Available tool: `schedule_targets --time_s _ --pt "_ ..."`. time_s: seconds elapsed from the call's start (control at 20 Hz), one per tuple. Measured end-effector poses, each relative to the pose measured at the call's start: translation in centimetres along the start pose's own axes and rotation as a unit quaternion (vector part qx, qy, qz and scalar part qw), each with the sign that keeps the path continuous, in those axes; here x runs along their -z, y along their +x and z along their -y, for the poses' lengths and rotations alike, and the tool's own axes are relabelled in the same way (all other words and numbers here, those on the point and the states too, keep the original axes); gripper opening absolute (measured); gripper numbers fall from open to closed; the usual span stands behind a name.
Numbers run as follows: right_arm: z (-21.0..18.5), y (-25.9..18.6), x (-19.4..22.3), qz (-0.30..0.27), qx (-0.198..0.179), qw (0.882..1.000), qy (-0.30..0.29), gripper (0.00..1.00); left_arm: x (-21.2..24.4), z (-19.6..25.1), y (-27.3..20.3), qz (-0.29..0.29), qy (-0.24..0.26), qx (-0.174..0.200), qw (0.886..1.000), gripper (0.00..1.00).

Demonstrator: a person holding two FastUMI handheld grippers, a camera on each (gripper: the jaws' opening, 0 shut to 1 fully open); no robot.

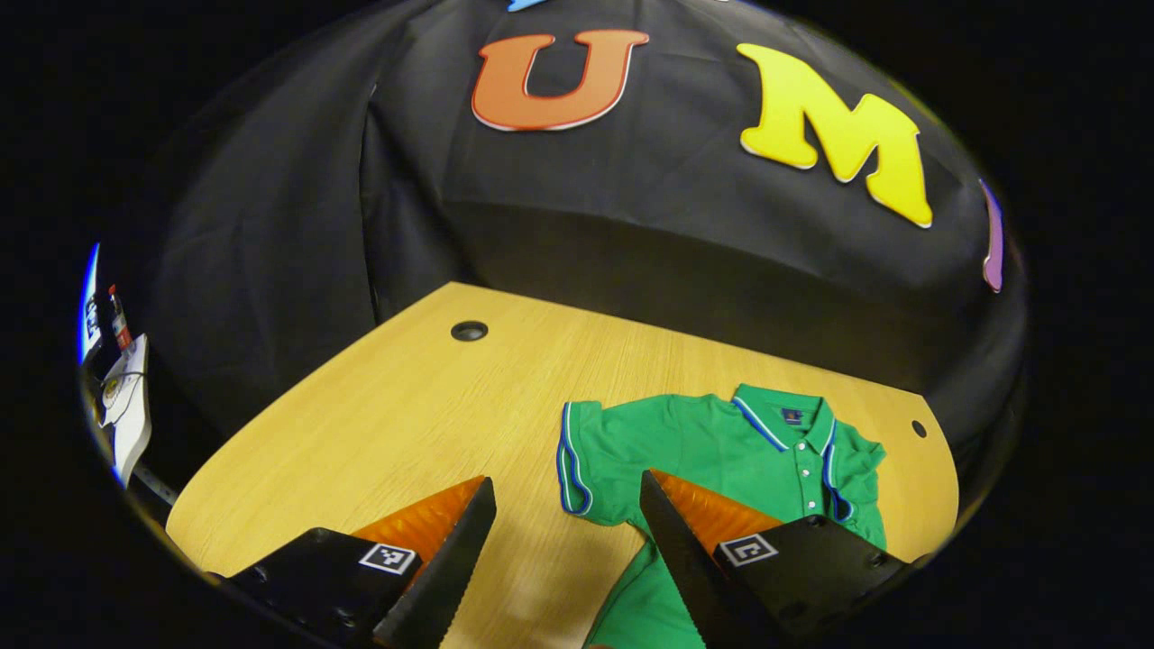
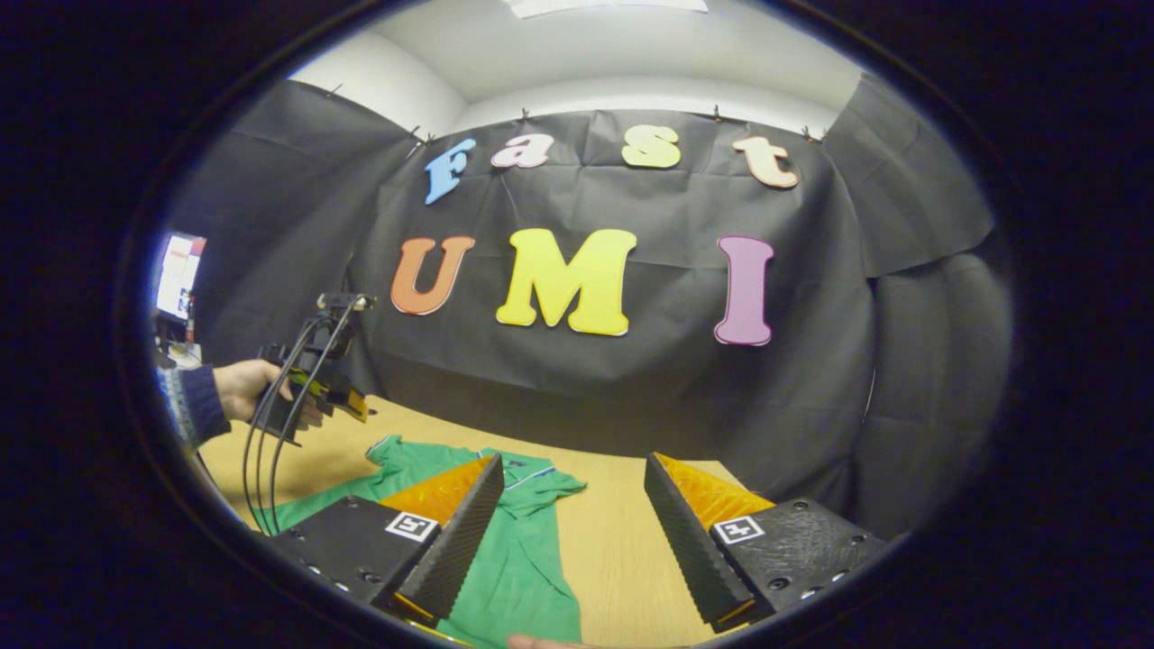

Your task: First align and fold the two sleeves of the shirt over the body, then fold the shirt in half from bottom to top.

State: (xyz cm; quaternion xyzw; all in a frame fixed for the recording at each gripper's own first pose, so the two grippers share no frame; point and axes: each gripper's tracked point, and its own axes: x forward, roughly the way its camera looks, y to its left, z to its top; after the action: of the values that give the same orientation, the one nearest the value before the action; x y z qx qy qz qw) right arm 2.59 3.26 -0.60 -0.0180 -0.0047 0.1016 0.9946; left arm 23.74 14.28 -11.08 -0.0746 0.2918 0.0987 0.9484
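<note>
Lying flat and face up on the wooden table [image 1: 379, 424], the green polo shirt [image 1: 712, 442] is the landmark for everything else: its collar [image 1: 780, 410] points toward the black cloth wall and its hem runs toward the person, so both sleeves are spread to the sides where a gripper can reach them. In the left gripper view, the left gripper [image 1: 568, 541] hangs above the shirt's near left side with its jaws parted wide and nothing between them; one finger stands over bare table beside the shirt, the other over the body cloth, with the striped left sleeve [image 1: 577, 460] just beyond them. That stance looks like a lining-up for the sleeve cuff, though no contact is made yet. In the right gripper view, the right gripper [image 2: 572, 541] is likewise spread and empty, raised above the shirt's right side, its fingers straddling the right sleeve [image 2: 550, 482] and the table edge beside it. Farther off in that view, a hand [image 2: 248, 388] in a dark sleeve holds the other gripper over the shirt's far side. Neither sleeve is folded yet, so the task appears to be at its very start.
</note>
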Motion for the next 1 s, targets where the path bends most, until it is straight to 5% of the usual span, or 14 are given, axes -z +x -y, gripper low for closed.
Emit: schedule_targets --time_s 0.4,0.45,0.55,0.7,0.85,1.0 --pt "5.8 2.2 2.8 -0.035 0.044 0.996 0.066 0.95 3.3 2.0 7.9 -0.079 0.054 0.008 0.995 0.95" --pt "6.2 2.5 3.1 -0.036 0.046 0.996 0.074 0.95 3.6 1.8 8.2 -0.085 0.056 0.001 0.995 1.0" --pt "6.3 2.8 3.5 -0.041 0.042 0.994 0.091 0.94 4.2 1.7 8.7 -0.097 0.049 -0.006 0.994 0.76" --pt "6.4 3.1 4.7 -0.052 0.039 0.993 0.095 0.95 3.7 1.9 9.1 -0.09 0.037 0.002 0.995 0.6" --pt "6.2 3.3 5.2 -0.056 0.037 0.994 0.09 0.95 3.6 1.5 9.4 -0.088 0.047 -0.01 0.995 0.24" --pt "6.2 3.4 5.4 -0.058 0.035 0.994 0.084 0.95 3.1 1.6 9.2 -0.086 0.074 -0.031 0.993 0.11"
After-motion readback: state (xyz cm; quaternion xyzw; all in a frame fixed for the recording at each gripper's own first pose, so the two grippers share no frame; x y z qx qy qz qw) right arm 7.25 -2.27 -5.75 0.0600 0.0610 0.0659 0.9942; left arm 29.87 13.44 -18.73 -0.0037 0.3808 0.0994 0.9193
